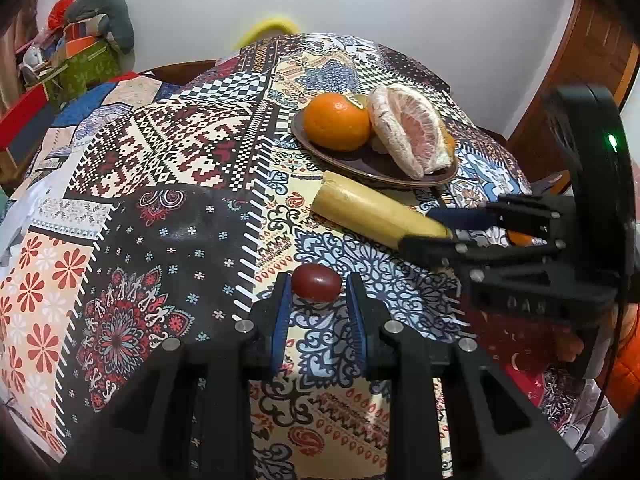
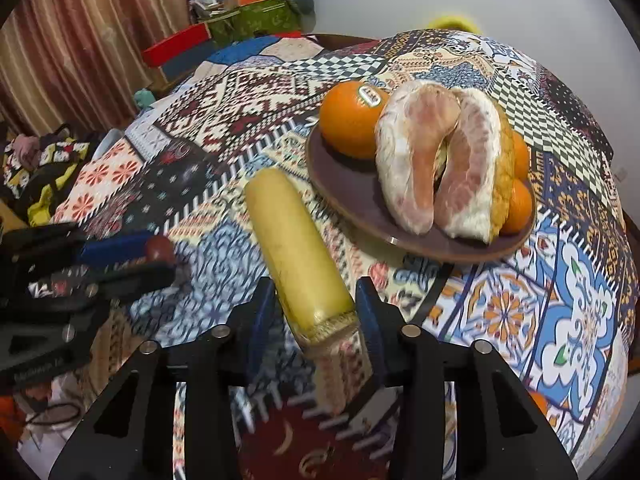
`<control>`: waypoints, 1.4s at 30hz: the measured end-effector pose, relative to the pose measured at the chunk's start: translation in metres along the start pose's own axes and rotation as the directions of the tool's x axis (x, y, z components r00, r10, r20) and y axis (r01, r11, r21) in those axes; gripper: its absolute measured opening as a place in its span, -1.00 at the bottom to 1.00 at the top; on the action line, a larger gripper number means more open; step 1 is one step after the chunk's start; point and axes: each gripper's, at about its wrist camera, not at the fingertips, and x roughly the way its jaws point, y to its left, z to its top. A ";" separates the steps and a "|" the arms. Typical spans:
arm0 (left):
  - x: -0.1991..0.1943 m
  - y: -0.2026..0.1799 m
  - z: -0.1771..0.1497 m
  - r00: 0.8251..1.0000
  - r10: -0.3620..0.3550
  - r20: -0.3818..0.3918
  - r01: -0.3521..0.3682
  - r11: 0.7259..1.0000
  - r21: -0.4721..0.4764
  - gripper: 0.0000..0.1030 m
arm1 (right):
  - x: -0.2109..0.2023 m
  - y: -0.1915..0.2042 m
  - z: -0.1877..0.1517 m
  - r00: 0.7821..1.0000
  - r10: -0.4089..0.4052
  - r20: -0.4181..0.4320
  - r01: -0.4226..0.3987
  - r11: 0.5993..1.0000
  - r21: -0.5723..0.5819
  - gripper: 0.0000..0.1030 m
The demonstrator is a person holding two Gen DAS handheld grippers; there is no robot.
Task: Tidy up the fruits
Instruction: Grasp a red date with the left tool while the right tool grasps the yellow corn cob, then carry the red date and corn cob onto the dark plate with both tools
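A brown plate [image 1: 360, 162] [image 2: 352, 204] on the patterned tablecloth holds an orange [image 1: 336, 120] [image 2: 348, 120], peeled pomelo pieces [image 1: 412, 132] [image 2: 436, 160] and smaller oranges [image 2: 520, 204] behind them. A small dark red fruit [image 1: 316, 282] [image 2: 160, 248] lies between the tips of my left gripper [image 1: 316, 292] [image 2: 168, 254], whose jaws stand slightly apart around it. A yellow banana piece [image 1: 372, 210] [image 2: 300, 252] lies in front of the plate, its near end between the jaws of my right gripper [image 2: 316, 300] [image 1: 436, 226], which stand just wider than it.
The patchwork tablecloth [image 1: 160, 200] covers the round table. Boxes and clutter [image 1: 80, 60] [image 2: 248, 12] stand at the far left beyond the table. A wooden door [image 1: 592, 60] is at the right. Striped curtains [image 2: 80, 40] hang at the left.
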 end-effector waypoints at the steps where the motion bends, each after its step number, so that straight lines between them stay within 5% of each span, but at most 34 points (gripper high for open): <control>1: -0.001 -0.001 0.000 1.000 -0.001 0.002 0.001 1.000 0.001 -0.47 | -0.002 0.002 -0.003 1.000 -0.003 -0.001 0.003 1.000 -0.010 -0.31; 12: -0.009 -0.004 -0.005 1.000 -0.017 0.018 0.017 1.000 0.010 -0.47 | -0.028 0.009 -0.029 0.999 0.034 -0.031 -0.034 0.999 -0.001 -0.36; 24: -0.015 0.006 -0.011 1.000 -0.005 0.021 0.006 1.000 -0.014 -0.47 | 0.000 0.022 0.016 1.000 0.014 -0.018 -0.014 1.000 -0.005 -0.27; 33: -0.020 0.008 -0.008 0.999 -0.001 0.040 0.002 1.000 -0.023 -0.47 | 0.015 0.016 0.014 0.997 -0.009 -0.071 0.009 1.000 -0.007 -0.31; 42: -0.015 0.004 0.000 0.999 0.007 0.040 -0.006 1.000 -0.015 -0.47 | -0.006 0.008 0.005 1.000 0.011 0.025 -0.012 0.999 0.044 -0.35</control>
